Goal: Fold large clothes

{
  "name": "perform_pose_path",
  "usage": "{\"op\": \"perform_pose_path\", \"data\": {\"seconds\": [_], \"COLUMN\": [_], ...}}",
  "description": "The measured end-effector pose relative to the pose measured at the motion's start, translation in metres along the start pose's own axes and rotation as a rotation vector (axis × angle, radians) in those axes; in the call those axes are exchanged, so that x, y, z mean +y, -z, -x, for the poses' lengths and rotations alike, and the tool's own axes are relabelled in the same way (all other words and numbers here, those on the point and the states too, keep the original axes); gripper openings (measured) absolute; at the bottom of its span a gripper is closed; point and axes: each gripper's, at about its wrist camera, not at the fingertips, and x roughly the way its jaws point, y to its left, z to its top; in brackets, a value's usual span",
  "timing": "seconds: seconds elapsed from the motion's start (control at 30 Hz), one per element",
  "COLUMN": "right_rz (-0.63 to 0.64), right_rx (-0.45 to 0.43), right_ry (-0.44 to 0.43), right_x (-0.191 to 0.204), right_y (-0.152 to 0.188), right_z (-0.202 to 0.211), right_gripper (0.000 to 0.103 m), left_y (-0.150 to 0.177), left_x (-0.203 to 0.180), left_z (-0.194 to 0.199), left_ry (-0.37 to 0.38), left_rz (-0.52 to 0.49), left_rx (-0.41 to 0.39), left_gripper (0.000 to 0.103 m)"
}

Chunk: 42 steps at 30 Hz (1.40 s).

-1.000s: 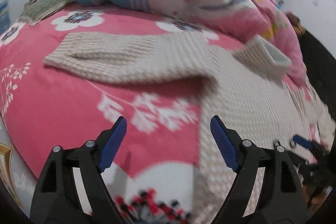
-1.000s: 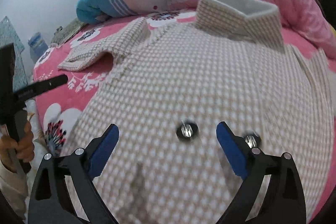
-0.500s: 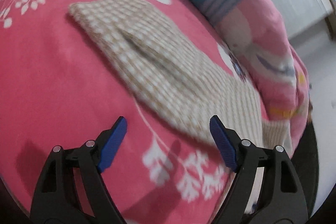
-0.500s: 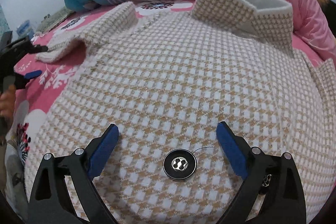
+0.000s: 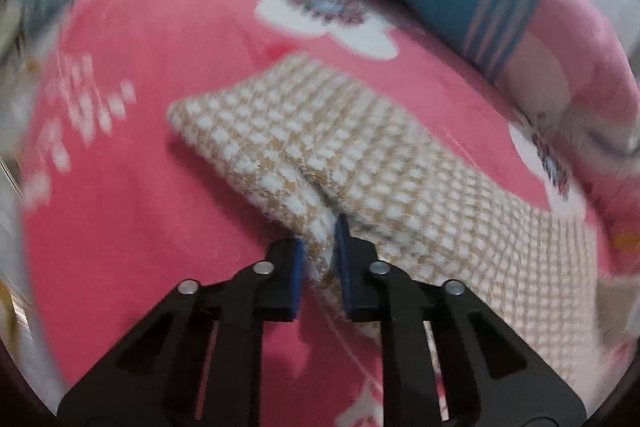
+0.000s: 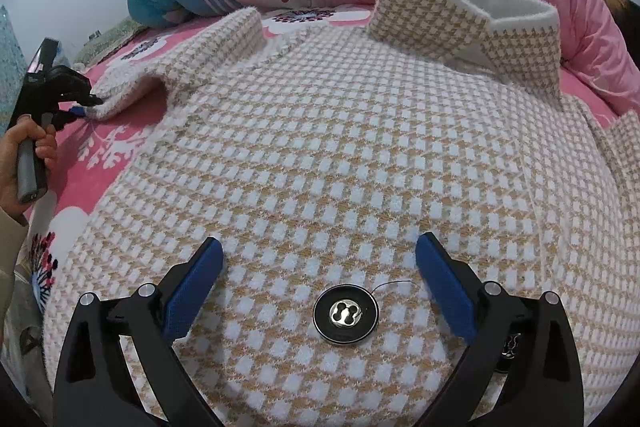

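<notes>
Now that the left gripper [image 5: 320,259], wide open a second ago, has pinched the sleeve [image 5: 304,147] near its cuff, folding can start; the jacket [image 6: 340,155] lies flat on the pink bed [image 5: 120,227], the right gripper [image 6: 320,287] gaping above its button [image 6: 346,314].

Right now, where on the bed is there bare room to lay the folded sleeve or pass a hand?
Bare pink bedsheet lies left of the sleeve, and a strip between it and the rolled quilt. The jacket body fills the middle, up to its collar against the quilt.
</notes>
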Motion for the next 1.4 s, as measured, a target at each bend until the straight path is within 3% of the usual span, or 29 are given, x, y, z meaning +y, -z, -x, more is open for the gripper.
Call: {"op": "perform_pose_path", "data": {"seconds": [0.07, 0.2, 0.33, 0.4, 0.53, 0.63, 0.73, 0.8, 0.93, 1.1, 1.3, 1.37, 1.4], "right_rz": [-0.019, -0.074, -0.122, -0.160, -0.220, -0.239, -0.239, -0.236, -0.217, -0.198, -0.183, -0.182, -0.182], "right_rx": [-0.009, -0.020, -0.037, -0.048, -0.060, -0.041, -0.004, 0.027, 0.054, 0.064, 0.063, 0.066, 0.066], "right_ry": [-0.023, -0.081, -0.077, -0.078, -0.062, -0.038, -0.010, 0.000, 0.018, 0.048, 0.064, 0.064, 0.065], "right_x": [-0.004, -0.016, -0.026, -0.035, -0.048, -0.054, -0.058, -0.059, -0.059, -0.050, -0.044, -0.044, -0.044], "right_y": [0.000, -0.001, 0.000, 0.004, 0.021, 0.035, 0.049, 0.056, 0.067, 0.069, 0.069, 0.068, 0.070], "right_z": [0.003, 0.012, 0.032, 0.046, 0.074, 0.085, 0.082, 0.077, 0.073, 0.064, 0.059, 0.058, 0.059], "right_gripper": [0.095, 0.095, 0.095, 0.095, 0.095, 0.095, 0.095, 0.095, 0.095, 0.097, 0.097, 0.097, 0.097], "left_y": [0.002, 0.016, 0.052, 0.072, 0.128, 0.172, 0.208, 0.229, 0.236, 0.228, 0.240, 0.242, 0.243], "left_x": [-0.024, -0.079, -0.139, -0.161, -0.199, -0.212, -0.214, -0.209, -0.193, -0.176, -0.174, -0.174, -0.175], "left_z": [0.026, 0.094, 0.170, 0.192, 0.210, 0.198, 0.163, 0.133, 0.134, 0.144, 0.152, 0.151, 0.150], "left_ry": [-0.042, -0.042, 0.047, 0.094, 0.237, 0.291, 0.315, 0.257, 0.270, 0.307, 0.298, 0.288, 0.273], "left_rz": [-0.128, -0.368, -0.599, -0.677, -0.803, -0.879, -0.909, -0.914, -0.916, -0.902, -0.932, -0.946, -0.948], "left_rx": [-0.090, -0.275, -0.440, -0.450, -0.336, -0.228, -0.044, 0.080, 0.056, 0.098, 0.102, 0.109, 0.109], "left_gripper": [0.009, 0.008, 0.008, 0.008, 0.008, 0.009, 0.014, 0.015, 0.022, 0.026, 0.029, 0.051, 0.085]}}
